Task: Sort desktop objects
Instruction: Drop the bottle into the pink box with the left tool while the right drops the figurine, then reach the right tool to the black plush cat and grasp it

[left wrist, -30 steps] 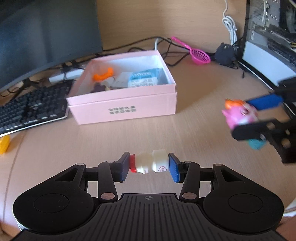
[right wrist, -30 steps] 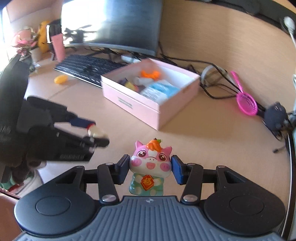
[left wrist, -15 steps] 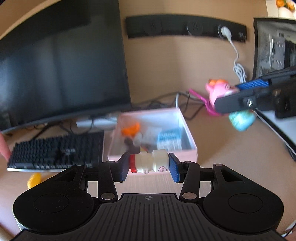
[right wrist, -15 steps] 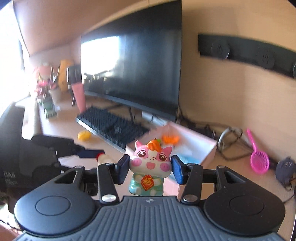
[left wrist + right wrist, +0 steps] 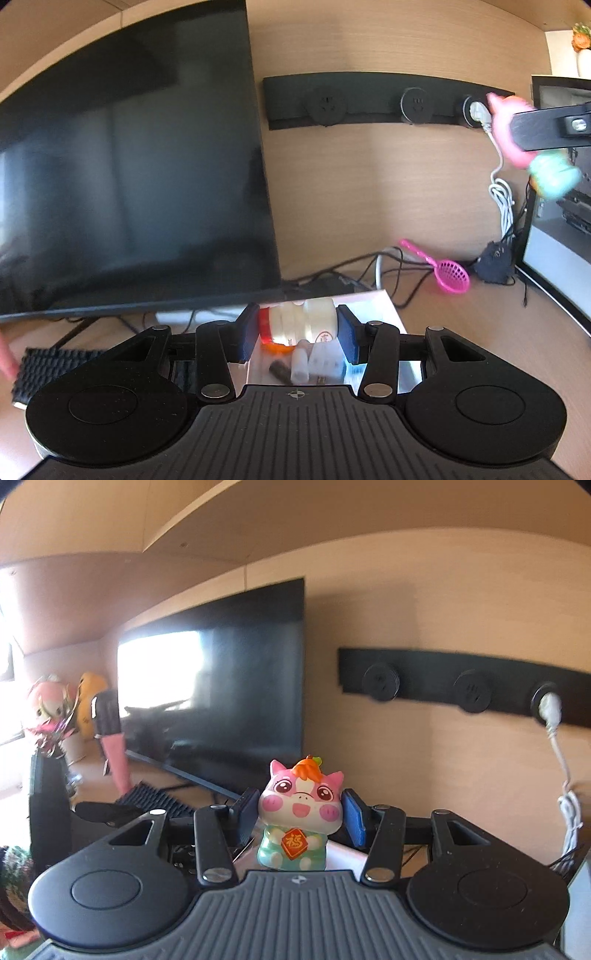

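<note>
— What have you got in each hand?

— My left gripper is clamped on a small white bottle with a red cap. It lies crosswise between the pads, cap against the left pad, base against the right. My right gripper is closed on a pink pig figurine, upright and facing the camera, pinched at the cheeks.

— And where do they go?

— I judge into the pink box. From the left wrist I see its open inside directly under and just past the bottle, with an orange piece, a small white tube and other bits already lying in it.

— So which hand is nearer?

— The left. The bottle hangs right over the box, clear of the contents. The long axis runs side to side, so if I let go it should drop flat and might roll toward a wall.

— And the pig?

— In the left view it floats high up on the right, in front of the wall socket strip, well apart from the box. In the right view only a pale corner, probably the box, shows below and behind it, so that hand needs to come down and leftward.

— Anything in the way?

— The monitor stands close behind the box, the keyboard to its left. I'd keep both grippers short of the screen.
</note>
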Demonstrator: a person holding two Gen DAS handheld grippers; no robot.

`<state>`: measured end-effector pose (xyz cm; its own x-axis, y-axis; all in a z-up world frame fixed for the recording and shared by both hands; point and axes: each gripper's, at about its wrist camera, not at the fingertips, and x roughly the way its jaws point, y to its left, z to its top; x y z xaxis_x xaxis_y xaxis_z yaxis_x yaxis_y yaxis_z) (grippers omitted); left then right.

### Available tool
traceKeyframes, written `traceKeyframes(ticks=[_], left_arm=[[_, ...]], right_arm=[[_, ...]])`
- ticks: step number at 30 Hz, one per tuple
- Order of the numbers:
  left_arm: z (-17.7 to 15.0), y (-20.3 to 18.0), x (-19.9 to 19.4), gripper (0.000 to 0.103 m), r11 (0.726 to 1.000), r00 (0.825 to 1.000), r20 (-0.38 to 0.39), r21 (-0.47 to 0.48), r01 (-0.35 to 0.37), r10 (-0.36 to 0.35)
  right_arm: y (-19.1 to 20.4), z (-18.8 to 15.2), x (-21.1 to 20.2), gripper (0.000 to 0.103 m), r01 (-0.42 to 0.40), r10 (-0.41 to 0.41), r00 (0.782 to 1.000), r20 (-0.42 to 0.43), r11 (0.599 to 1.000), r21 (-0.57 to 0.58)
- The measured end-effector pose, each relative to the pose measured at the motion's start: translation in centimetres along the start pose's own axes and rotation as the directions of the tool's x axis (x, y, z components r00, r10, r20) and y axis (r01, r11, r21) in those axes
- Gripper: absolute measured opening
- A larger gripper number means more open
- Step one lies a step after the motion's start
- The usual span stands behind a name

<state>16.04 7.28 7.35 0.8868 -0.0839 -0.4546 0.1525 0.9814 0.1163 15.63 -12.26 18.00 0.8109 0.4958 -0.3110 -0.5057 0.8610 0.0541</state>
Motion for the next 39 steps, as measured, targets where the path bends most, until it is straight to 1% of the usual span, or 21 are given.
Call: traceKeyframes(ticks=[2,3,4,6,7,8,9,12,14,16,21,22,23,24,25,28,30,32,34,39], left_arm=[[0.7,0.2,1.5,0.05,1.0,1.0,0.005,0.008,0.001,-0.001],[1.0,0.5,2.5,0.057,1.0,1.0,-0.002,0.006,0.004,-0.004],[1.1,0.7,3.2,0.072,1.0,1.0,-0.016,0.0,0.003,-0.003],[0.8,1.3,4.0,0.084,0.999,0.999,-0.028,-0.018,-0.032,0.031],[0.5,1.5,4.0,0.089,0.998,0.998,-0.031,-0.025,-0.05,0.049],[0.0,1.8,3.9,0.091,0.998,0.998,-0.04,-0.033,-0.058,0.056],[-0.6,2.0,3.8,0.096,0.997,0.997,-0.054,-0.043,-0.061,0.059],[-3.1,2.2,3.5,0.097,0.996,0.991,-0.124,-0.06,-0.066,0.059],[-4.8,2.0,3.3,0.098,0.993,0.98,-0.184,-0.077,-0.088,0.072],[-6.4,2.0,2.9,0.099,0.99,0.969,-0.236,-0.108,-0.093,0.065],[-8.8,2.2,0.9,0.101,0.981,0.959,-0.279,-0.164,-0.101,0.052],[-9.0,2.2,0.5,0.101,0.981,0.958,-0.283,-0.167,-0.102,0.051],[-9.2,2.2,0.4,0.101,0.98,0.956,-0.288,-0.168,-0.103,0.051],[-9.5,2.2,0.2,0.101,0.98,0.954,-0.294,-0.168,-0.105,0.052],[-9.7,2.2,0.1,0.101,0.98,0.953,-0.299,-0.168,-0.107,0.053],[-10.4,2.2,-0.1,0.102,0.978,0.946,-0.32,-0.174,-0.114,0.053],[-10.4,2.0,0.1,0.102,0.977,0.942,-0.333,-0.178,-0.114,0.05],[-10.4,1.4,0.5,0.102,0.977,0.94,-0.339,-0.181,-0.112,0.045],[-10.1,0.5,0.9,0.102,0.979,0.941,-0.336,-0.179,-0.103,0.037],[-9.2,-2.3,1.9,0.103,0.988,0.947,-0.322,-0.147,-0.049,-0.001]], right_arm=[[-0.2,0.4,0.3,0.048,0.018,-0.018,1.0,0.008,1.0,-0.001],[-0.3,0.6,0.3,0.048,0.022,-0.022,1.0,0.007,1.0,0.001],[-0.3,0.7,0.5,0.048,0.026,-0.026,1.0,0.004,1.0,0.0],[-0.3,0.6,1.0,0.048,0.033,-0.033,0.999,-0.007,0.999,-0.001],[-0.4,0.6,1.2,0.048,0.035,-0.035,0.999,-0.013,0.999,0.001],[-0.4,0.6,1.4,0.048,0.037,-0.037,0.999,-0.017,0.999,0.004],[-0.5,0.6,1.7,0.048,0.039,-0.039,0.999,-0.022,0.999,0.009],[-1.2,0.5,3.1,0.048,0.024,-0.02,0.998,-0.058,0.998,0.06],[-1.9,0.3,4.6,0.048,0.006,0.005,0.996,-0.093,0.994,0.112],[-2.6,0.2,6.4,0.048,-0.021,0.044,0.991,-0.128,0.984,0.175],[-3.2,-0.1,11.8,0.049,-0.064,0.127,0.974,-0.189,0.949,0.308],[-3.3,-0.3,13.0,0.054,-0.062,0.138,0.969,-0.206,0.939,0.338],[-3.3,-0.5,13.9,0.066,-0.057,0.145,0.965,-0.22,0.93,0.363],[-3.2,-0.8,14.9,0.071,-0.051,0.151,0.96,-0.234,0.922,0.385],[-3.1,-1.0,15.4,0.072,-0.044,0.15,0.96,-0.238,0.915,0.4],[-2.9,-1.6,15.9,0.072,-0.04,0.151,0.959,-0.239,0.909,0.416],[-3.0,-2.2,15.4,0.072,-0.031,0.145,0.958,-0.249,0.911,0.411],[-3.3,-3.1,14.8,0.073,-0.004,0.114,0.957,-0.266,0.924,0.381],[-4.1,-4.4,13.9,0.075,0.033,0.077,0.955,-0.287,0.932,0.362],[-7.6,-8.6,11.5,0.075,0.144,0.007,0.929,-0.371,0.915,0.376]])
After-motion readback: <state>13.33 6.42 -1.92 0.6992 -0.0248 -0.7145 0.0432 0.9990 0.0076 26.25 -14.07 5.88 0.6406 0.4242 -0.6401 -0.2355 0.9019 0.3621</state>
